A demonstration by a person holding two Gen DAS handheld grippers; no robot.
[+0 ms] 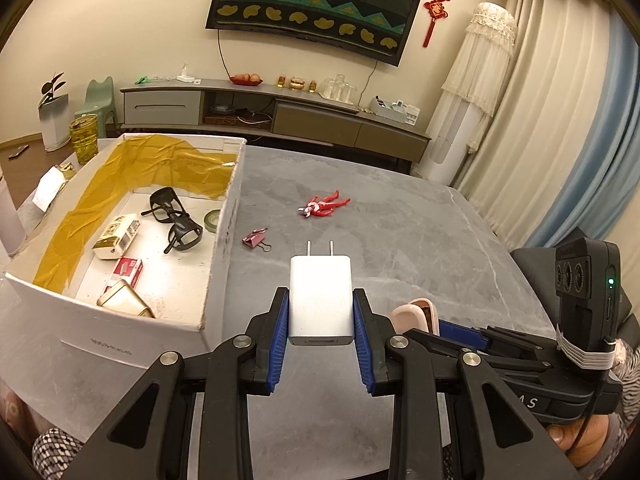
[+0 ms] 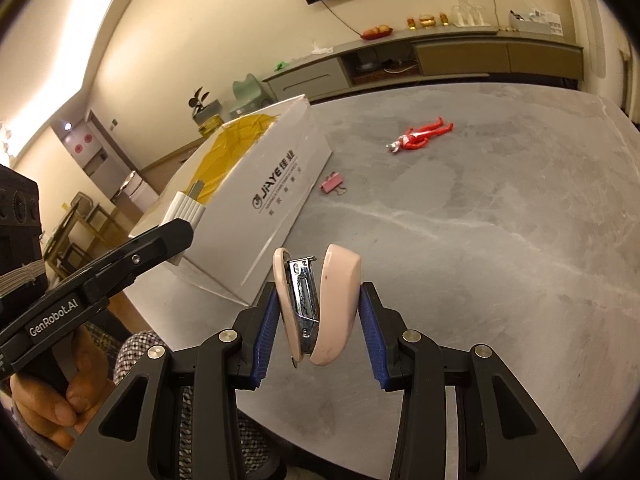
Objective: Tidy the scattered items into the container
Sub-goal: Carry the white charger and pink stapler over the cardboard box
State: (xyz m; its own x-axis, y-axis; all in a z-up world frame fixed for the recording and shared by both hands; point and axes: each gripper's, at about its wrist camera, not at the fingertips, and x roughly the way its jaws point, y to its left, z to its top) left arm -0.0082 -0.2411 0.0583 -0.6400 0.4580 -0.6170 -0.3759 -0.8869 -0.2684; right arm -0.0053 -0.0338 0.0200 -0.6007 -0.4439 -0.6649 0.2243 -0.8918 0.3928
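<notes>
Charger [image 1: 321, 300], white, prongs pointing away from me: pinched between the blue pads of my left gripper [image 1: 321, 312], held above the grey table [image 1: 420, 248], just right of the box's near corner. Stapler [image 2: 318, 308], pink, mouth part open: clamped across its two shells in my right gripper [image 2: 318, 320], also above the table, box off to its left.

Box [image 1: 224, 240]: white card, open top, yellow tape on the inner walls. Contents so far: black glasses [image 1: 176, 220], a small carton [image 1: 116, 238], a red packet [image 1: 128, 272], a gold object [image 1: 124, 300], a tape roll [image 1: 212, 220] against the right wall.

On the table, not yet collected: pink binder clip [image 1: 255, 239] beside the box wall, red toy figure [image 1: 322, 206] further out.

Step in hand, as I judge it: carry both held items over the rim and release inside.

Notes for doing it well:
- Left goes first; it is nearer the box. Lift clear of the wall before crossing it; the card looks light and a knock would likely shove it.
- Aim for the bare floor near the front right, away from the glasses.
- Lower before opening, so the prongs do not strike anything.
- Stapler grip looks uneven, on curved shells, and may slip; keep it level, bring the right one in after the left clears, to avoid the two tools colliding.
</notes>
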